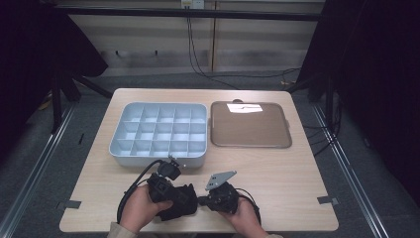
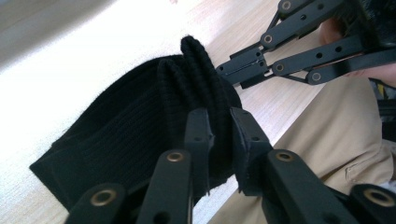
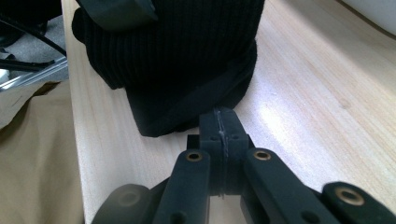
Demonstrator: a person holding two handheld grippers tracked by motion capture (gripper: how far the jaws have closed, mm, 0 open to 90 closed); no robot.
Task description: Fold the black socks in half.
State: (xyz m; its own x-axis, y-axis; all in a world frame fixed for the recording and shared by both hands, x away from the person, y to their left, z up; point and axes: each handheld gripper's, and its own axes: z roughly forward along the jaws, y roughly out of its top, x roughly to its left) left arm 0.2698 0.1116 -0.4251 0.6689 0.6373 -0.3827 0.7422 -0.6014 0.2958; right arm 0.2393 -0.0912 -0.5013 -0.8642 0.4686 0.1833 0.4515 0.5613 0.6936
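Your left gripper (image 2: 219, 135) pinched the black ribbed knit cloth (image 2: 140, 126); your right gripper (image 3: 224, 126) sat closed, empty, at its edge.

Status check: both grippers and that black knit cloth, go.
Left gripper astride a fold of the black knit cloth. Right gripper shut at its edge. Divided tray beyond, nothing blocking.

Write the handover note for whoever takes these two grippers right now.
Left gripper: jaws around a bunched fold of the black knitted cloth, slightly apart; whether the pads press is unclear.
Right gripper: shut on the cloth's edge.
Cloth lies at the near table edge, between both hands.
Grey compartment box and brown tray hold nothing.
Left to do: probably folding and placing the cloth.
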